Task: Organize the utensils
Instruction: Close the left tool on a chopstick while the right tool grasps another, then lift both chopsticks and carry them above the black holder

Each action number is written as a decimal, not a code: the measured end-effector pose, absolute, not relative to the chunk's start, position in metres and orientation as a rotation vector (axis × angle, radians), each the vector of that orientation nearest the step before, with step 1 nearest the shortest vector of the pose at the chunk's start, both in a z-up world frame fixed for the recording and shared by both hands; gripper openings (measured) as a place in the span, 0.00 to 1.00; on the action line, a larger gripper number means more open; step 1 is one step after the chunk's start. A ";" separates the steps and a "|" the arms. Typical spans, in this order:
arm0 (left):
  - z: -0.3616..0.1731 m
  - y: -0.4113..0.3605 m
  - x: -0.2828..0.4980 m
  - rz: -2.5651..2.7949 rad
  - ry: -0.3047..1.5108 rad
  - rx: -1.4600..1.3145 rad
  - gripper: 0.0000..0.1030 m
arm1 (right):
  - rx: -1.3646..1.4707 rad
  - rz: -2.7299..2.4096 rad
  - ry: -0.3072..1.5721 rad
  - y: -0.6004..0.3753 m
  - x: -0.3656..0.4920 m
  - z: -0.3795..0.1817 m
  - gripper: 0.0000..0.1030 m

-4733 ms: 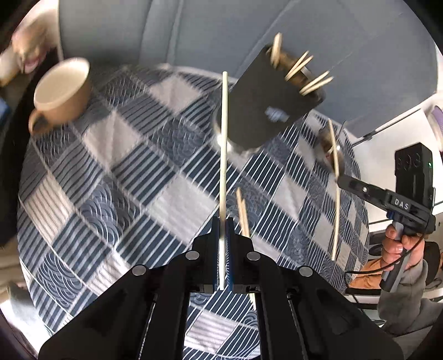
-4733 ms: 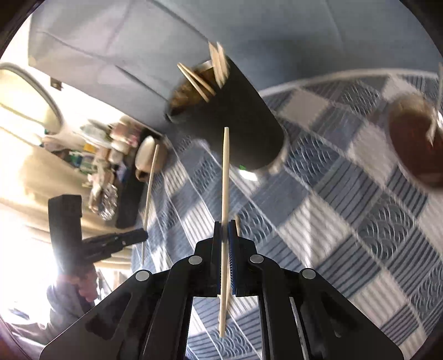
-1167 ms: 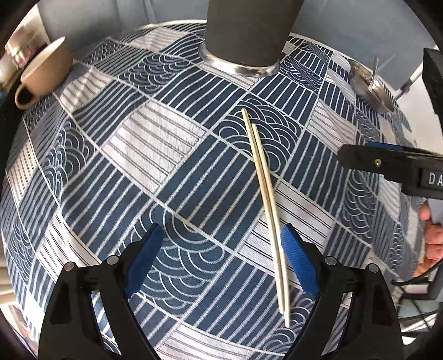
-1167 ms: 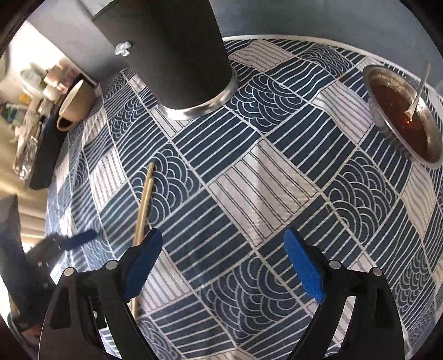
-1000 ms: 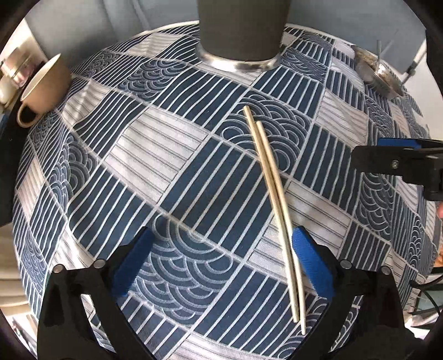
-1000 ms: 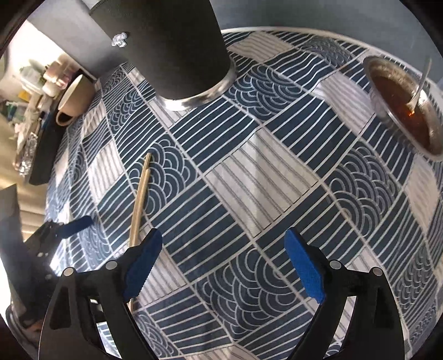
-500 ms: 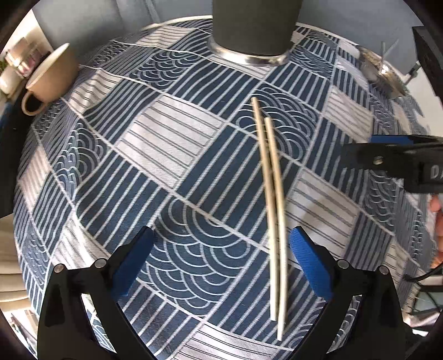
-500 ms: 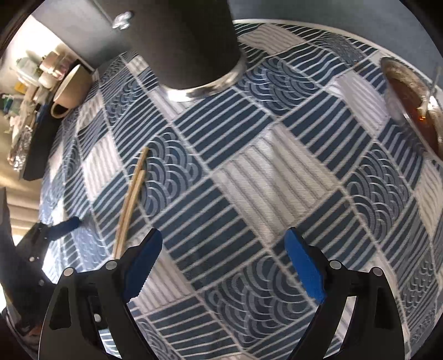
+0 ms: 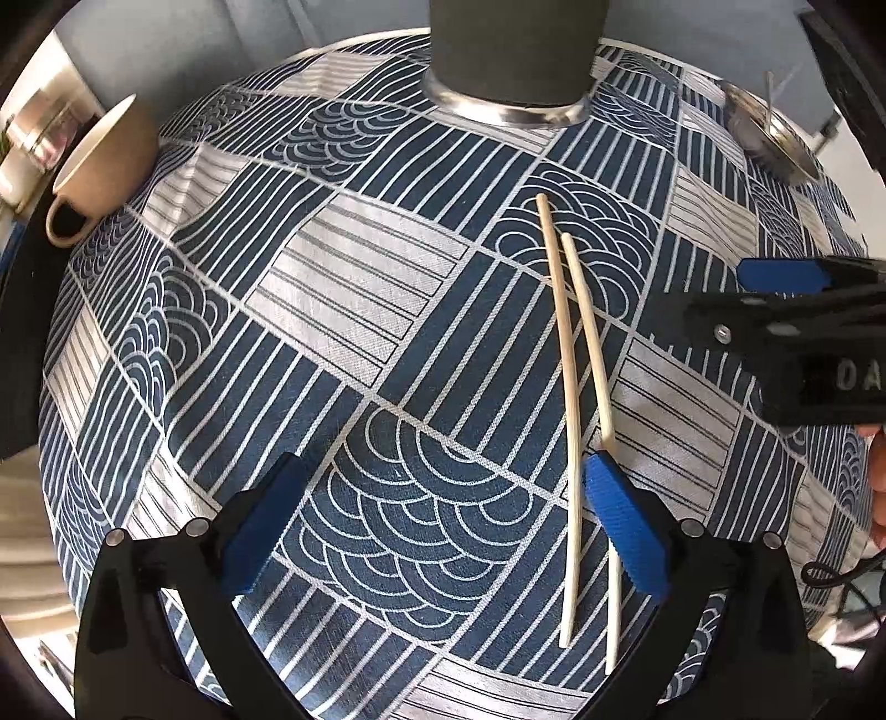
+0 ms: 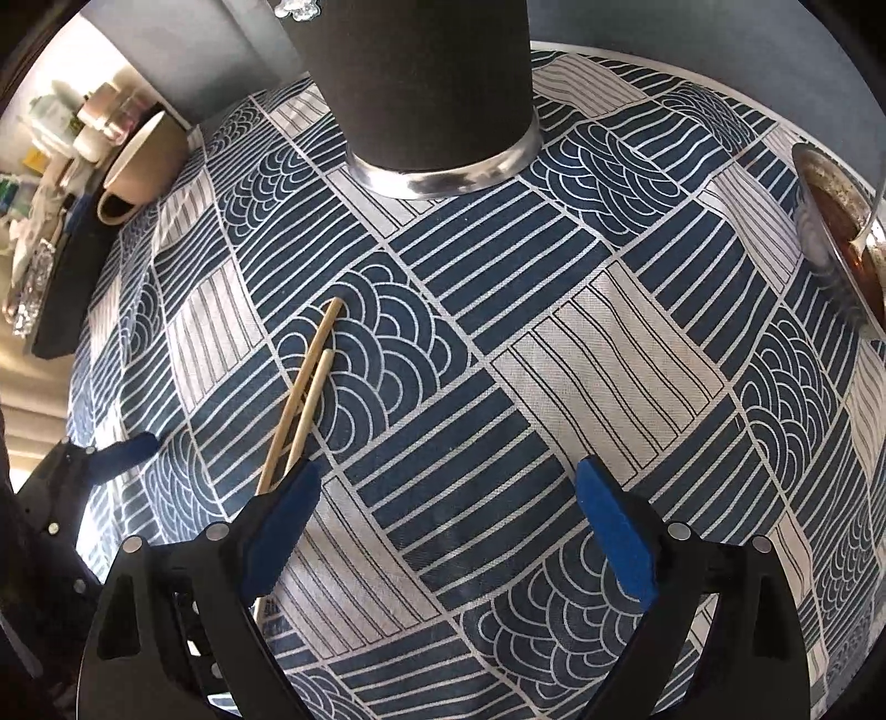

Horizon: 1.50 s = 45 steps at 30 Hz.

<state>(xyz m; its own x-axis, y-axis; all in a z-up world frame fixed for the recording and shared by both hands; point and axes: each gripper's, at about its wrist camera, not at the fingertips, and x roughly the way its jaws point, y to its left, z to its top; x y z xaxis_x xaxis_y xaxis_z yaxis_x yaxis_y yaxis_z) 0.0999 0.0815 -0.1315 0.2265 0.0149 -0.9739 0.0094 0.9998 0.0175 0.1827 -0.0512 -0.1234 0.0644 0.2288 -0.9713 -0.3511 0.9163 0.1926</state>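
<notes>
two chopsticks (image 9: 576,387) lie side by side on the tablecloth (image 9: 354,310), their near ends by the left gripper's (image 9: 443,518) right jaw. the holder (image 9: 515,50) stands beyond them, a cup (image 9: 99,160) far left, a bowl (image 9: 769,130) far right, and the right gripper (image 10: 446,523) right of the chopsticks.

Bright daylight, blown-out left edge, strong fisheye bulge
</notes>
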 end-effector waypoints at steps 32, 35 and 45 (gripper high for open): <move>-0.113 0.148 0.069 -0.179 1.324 0.135 0.64 | -0.331 0.483 1.368 0.022 0.114 -0.115 0.20; -0.114 0.143 0.075 -0.190 1.336 0.144 0.59 | -0.338 0.451 1.355 0.008 0.115 -0.114 0.04; -0.111 0.140 0.074 -0.140 1.362 0.094 0.24 | -0.174 0.456 1.449 -0.036 0.127 -0.109 0.04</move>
<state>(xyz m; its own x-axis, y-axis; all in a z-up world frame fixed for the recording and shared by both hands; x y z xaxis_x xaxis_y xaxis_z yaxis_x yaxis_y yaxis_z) 0.0741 0.1404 -0.1110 0.2008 -0.0453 -0.9786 0.1550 0.9878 -0.0139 0.1273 -0.0357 -0.1086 0.0538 0.1948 -0.9794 -0.4015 0.9022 0.1574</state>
